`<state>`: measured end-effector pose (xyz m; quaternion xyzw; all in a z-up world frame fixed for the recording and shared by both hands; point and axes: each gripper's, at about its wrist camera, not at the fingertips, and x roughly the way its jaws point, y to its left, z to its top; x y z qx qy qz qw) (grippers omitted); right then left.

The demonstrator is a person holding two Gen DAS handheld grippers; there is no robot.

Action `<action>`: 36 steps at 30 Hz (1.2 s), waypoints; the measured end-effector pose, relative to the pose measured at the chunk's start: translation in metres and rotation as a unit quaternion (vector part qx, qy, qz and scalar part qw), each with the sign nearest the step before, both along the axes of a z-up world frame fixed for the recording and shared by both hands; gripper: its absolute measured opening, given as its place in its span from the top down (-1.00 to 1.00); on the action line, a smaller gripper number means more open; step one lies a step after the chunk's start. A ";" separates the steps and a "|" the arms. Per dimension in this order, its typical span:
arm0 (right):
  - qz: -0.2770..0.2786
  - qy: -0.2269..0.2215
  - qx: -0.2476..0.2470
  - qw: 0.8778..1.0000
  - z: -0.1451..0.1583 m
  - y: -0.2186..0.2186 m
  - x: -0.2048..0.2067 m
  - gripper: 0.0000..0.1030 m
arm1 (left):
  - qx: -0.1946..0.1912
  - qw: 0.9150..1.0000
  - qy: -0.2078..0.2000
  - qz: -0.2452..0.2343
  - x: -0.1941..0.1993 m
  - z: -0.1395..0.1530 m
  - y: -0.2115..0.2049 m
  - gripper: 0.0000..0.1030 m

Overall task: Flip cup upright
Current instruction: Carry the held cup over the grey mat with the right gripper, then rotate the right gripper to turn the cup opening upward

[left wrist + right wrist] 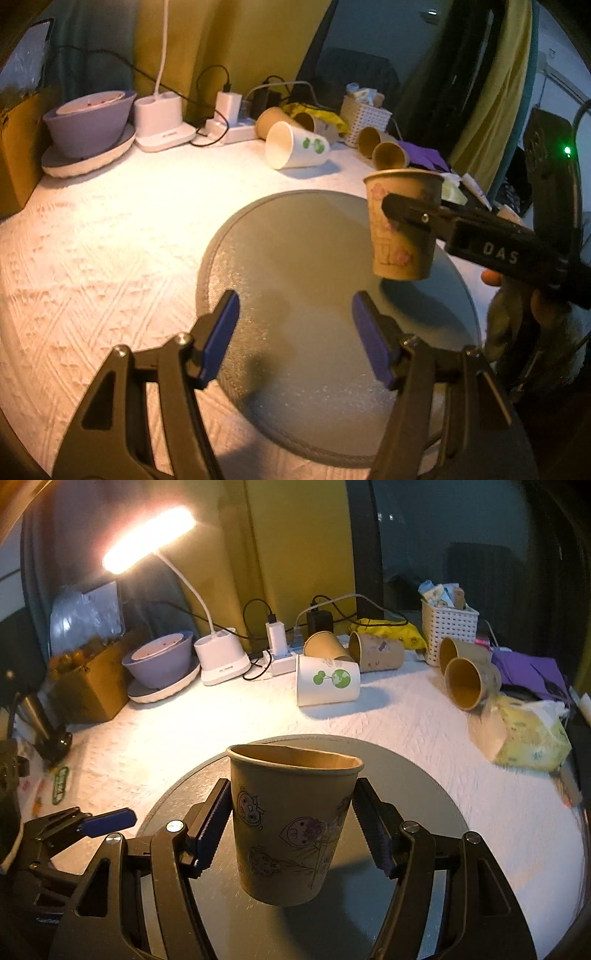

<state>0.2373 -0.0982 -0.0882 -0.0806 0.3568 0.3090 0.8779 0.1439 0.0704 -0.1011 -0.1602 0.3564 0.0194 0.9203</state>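
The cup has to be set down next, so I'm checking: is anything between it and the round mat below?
Nothing visible. The right gripper holds the brown cup mouth-up above bare gray mat. The open left gripper hovers over the mat's near part, beside the drop path, not under the cup.

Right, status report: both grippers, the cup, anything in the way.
Right gripper shut on brown cartoon-printed paper cup, mouth up, above round grey mat. Left gripper open, holding nothing. Mat bare beneath the cup.
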 end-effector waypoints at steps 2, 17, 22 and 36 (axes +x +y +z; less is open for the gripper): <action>0.001 -0.013 -0.010 1.000 -0.003 0.004 0.001 -0.35 | -0.001 1.000 0.003 0.002 0.002 -0.002 0.000 -0.26; 0.025 -0.051 -0.048 0.997 -0.017 0.010 -0.025 -0.35 | -0.006 1.000 0.009 0.006 -0.004 -0.007 -0.003 -0.26; 0.022 -0.051 -0.048 0.997 -0.017 0.002 -0.033 -0.35 | -0.006 1.000 0.008 0.002 -0.008 -0.007 -0.009 -0.26; 0.020 -0.079 -0.022 0.996 -0.003 -0.012 -0.050 -0.35 | 0.003 1.000 0.004 -0.001 -0.011 -0.003 -0.015 -0.26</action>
